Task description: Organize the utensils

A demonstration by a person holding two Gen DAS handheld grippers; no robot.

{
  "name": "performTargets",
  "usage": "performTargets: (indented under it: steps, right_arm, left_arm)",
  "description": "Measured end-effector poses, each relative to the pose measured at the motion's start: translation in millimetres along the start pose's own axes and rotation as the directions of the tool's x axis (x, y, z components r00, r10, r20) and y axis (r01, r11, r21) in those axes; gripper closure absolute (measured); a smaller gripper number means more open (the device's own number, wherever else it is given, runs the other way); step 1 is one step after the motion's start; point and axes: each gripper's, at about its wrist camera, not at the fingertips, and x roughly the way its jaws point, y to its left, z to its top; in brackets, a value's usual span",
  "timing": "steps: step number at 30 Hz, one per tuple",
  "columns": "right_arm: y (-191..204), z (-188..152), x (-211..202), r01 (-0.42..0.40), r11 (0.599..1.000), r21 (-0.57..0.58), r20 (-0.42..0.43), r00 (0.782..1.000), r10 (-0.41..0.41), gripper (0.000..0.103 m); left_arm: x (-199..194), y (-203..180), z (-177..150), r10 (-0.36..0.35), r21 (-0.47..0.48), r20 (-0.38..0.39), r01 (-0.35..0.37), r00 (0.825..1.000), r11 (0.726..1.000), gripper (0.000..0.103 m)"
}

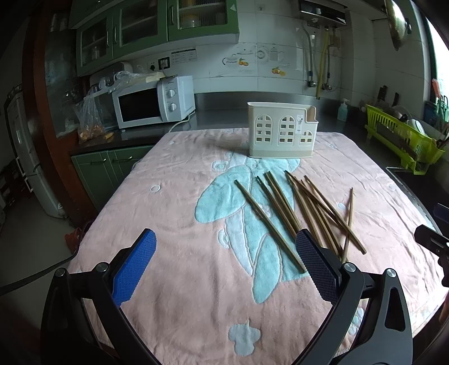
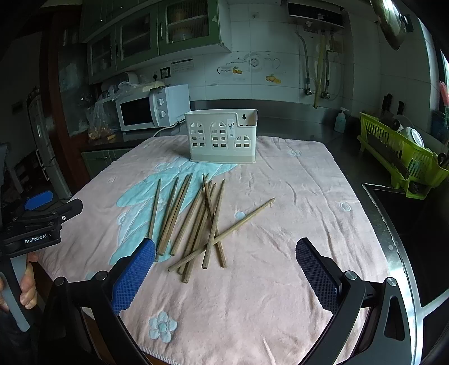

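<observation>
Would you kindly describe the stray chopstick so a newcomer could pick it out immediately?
Start at the cream utensil holder standing at the far end of the pink towel. In front of it lies a pile of wooden chopsticks. The stray chopstick slants out to the right of the pile, its far tip well apart from the others.

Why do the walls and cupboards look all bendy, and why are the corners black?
Left wrist view: the fisheye lens curves the cabinets and blackens the corners; bright window glare at right, and the chopsticks stay sharp. Right wrist view: same bending on the tiled wall, dim light, soft shadow beside the holder.
</observation>
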Motion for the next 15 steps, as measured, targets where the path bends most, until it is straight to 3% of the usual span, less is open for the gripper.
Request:
performTargets:
  steps: [15]
  right_arm:
    - [-2.8,-0.1,-0.6,0.0,1.0,0.014,0.012,1.0,0.0,0.006]
  left_arm:
    - [2.5,-6.2,1.1,-0.018,-0.008,-0.009,0.017,1.0,1.0,0.005]
